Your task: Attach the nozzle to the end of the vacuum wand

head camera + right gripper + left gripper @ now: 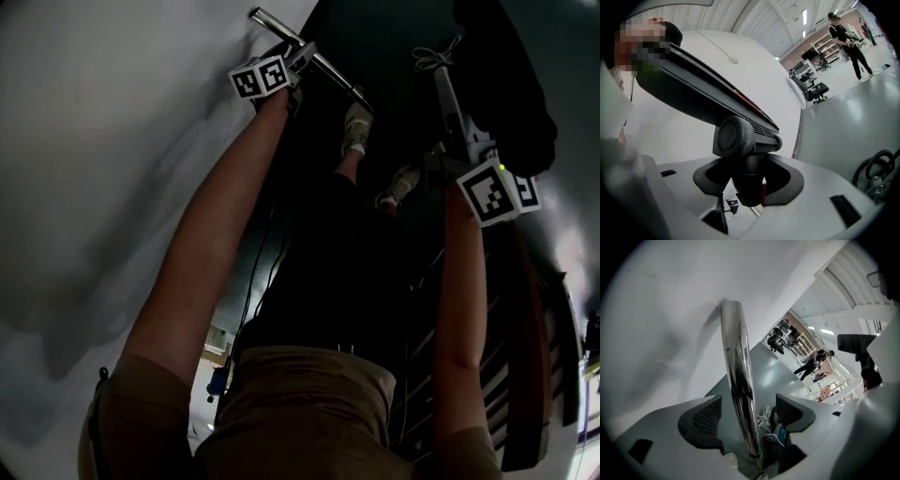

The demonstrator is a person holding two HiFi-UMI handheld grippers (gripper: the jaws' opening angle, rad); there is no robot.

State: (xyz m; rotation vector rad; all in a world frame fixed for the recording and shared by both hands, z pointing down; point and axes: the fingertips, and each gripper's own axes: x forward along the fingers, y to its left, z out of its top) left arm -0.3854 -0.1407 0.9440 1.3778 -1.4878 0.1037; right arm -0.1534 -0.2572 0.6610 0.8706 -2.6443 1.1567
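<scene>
Wand (738, 380) sits between the left gripper (747, 413) jaws, which are wide open and not squeezing it. Right gripper (747, 180) is clamped on the black nozzle (736, 136) neck.

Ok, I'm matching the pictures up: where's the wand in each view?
Head view: wand, top centre, slanting past the left gripper.
Left gripper view: wand down the middle, between the open jaws.
Right gripper view: not clearly in it.
Shared landmark: the white wall.
</scene>
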